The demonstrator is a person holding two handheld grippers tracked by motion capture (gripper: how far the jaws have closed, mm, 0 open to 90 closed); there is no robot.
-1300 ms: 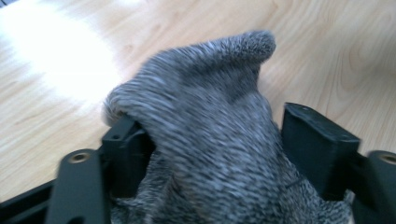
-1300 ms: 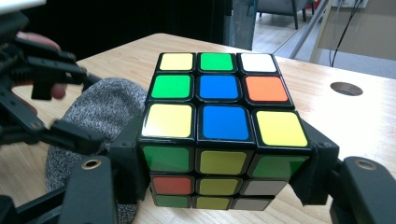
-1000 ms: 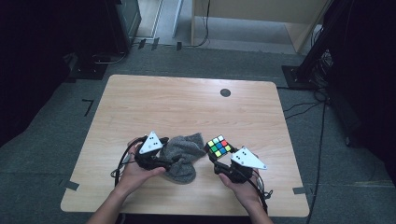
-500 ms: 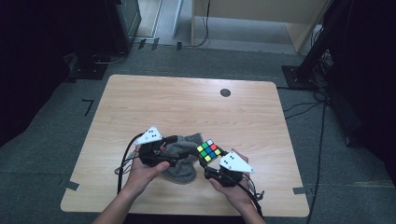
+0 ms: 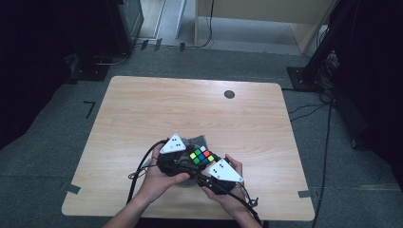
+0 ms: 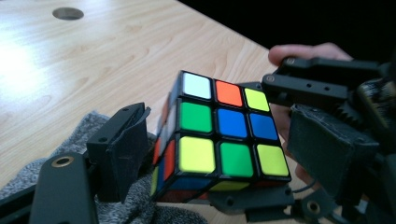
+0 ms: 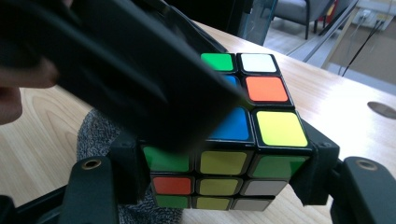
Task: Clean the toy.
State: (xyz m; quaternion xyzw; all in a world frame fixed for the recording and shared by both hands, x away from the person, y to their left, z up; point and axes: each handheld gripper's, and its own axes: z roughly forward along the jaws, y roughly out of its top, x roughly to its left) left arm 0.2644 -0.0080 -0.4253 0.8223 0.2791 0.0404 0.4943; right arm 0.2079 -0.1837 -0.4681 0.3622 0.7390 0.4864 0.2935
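Observation:
A scrambled colour cube (image 5: 202,156) hangs just above the table's front middle, with my right gripper (image 5: 205,164) shut on it. In the right gripper view its pads press the cube's (image 7: 261,121) two sides around the right gripper's midpoint (image 7: 224,172). My left gripper (image 5: 187,159) stands open beside it, its jaws reaching around the cube (image 6: 224,135) at the left gripper's midpoint (image 6: 224,144). One left jaw crosses above the cube's top as a black blur. I cannot tell whether they touch. A grey knitted cloth (image 5: 196,140) (image 6: 28,172) (image 7: 98,130) lies under both.
The wooden table (image 5: 190,104) carries a small black round mark (image 5: 229,94) (image 6: 68,13) near its far edge. Gripper cables (image 5: 138,173) trail toward the front edge. Dark stands and cables sit on the floor around the table.
The two hands have come together. The right gripper carried the cube to the left, and the left gripper moved right and rose a little, so the cube now sits at its jaws.

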